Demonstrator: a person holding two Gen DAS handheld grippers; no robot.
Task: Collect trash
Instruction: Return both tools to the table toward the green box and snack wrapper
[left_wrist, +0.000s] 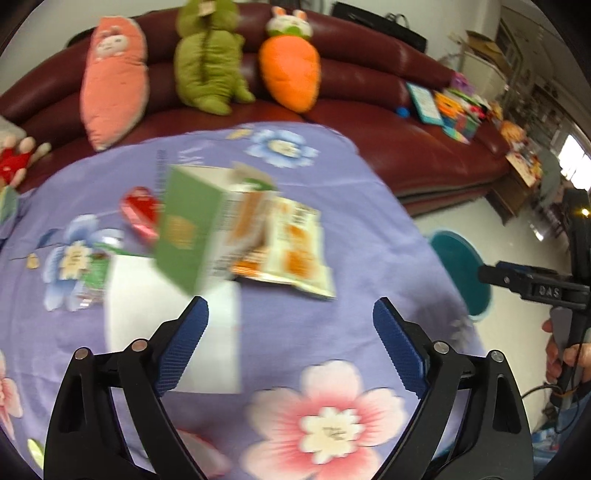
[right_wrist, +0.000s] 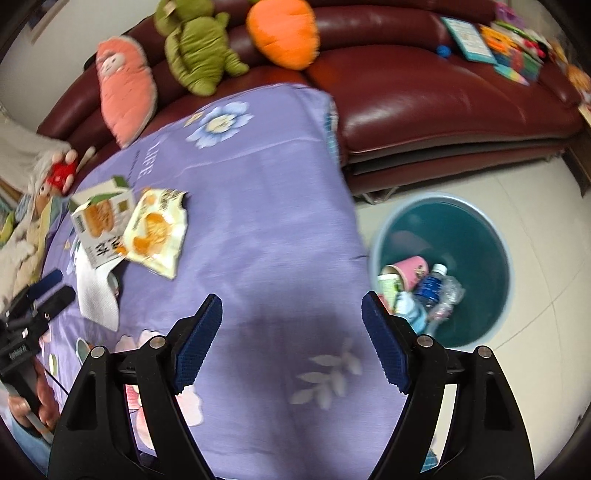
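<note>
On a flowered purple tablecloth (left_wrist: 369, 221), green carton (left_wrist: 192, 229) at twelve o'clock from spread, empty left claw (left_wrist: 290, 343), nearer than spread right claw (right_wrist: 291, 339).

a green-and-white carton (left_wrist: 192, 229) lies beside an orange snack wrapper (left_wrist: 291, 247) on the desk, over a white paper sheet (left_wrist: 173, 332). a red wrapper (left_wrist: 140, 214) sits just behind. the teal bin (right_wrist: 443, 221) on the floor holds a pink cup (right_wrist: 410, 271) and a crushed bottle (right_wrist: 436, 288).

Worktop (right_wrist: 266, 206): you see it draped in a purple flowered cloth.
On it, far left: green carton (left_wrist: 192, 225), orange snack bag (right_wrist: 157, 230) and red wrapper (left_wrist: 140, 212), bunched together.
Nearer: white paper towel (left_wrist: 173, 332) partly under the carton.
Floor (right_wrist: 535, 350): teal bin (right_wrist: 476, 236) to the right.
</note>
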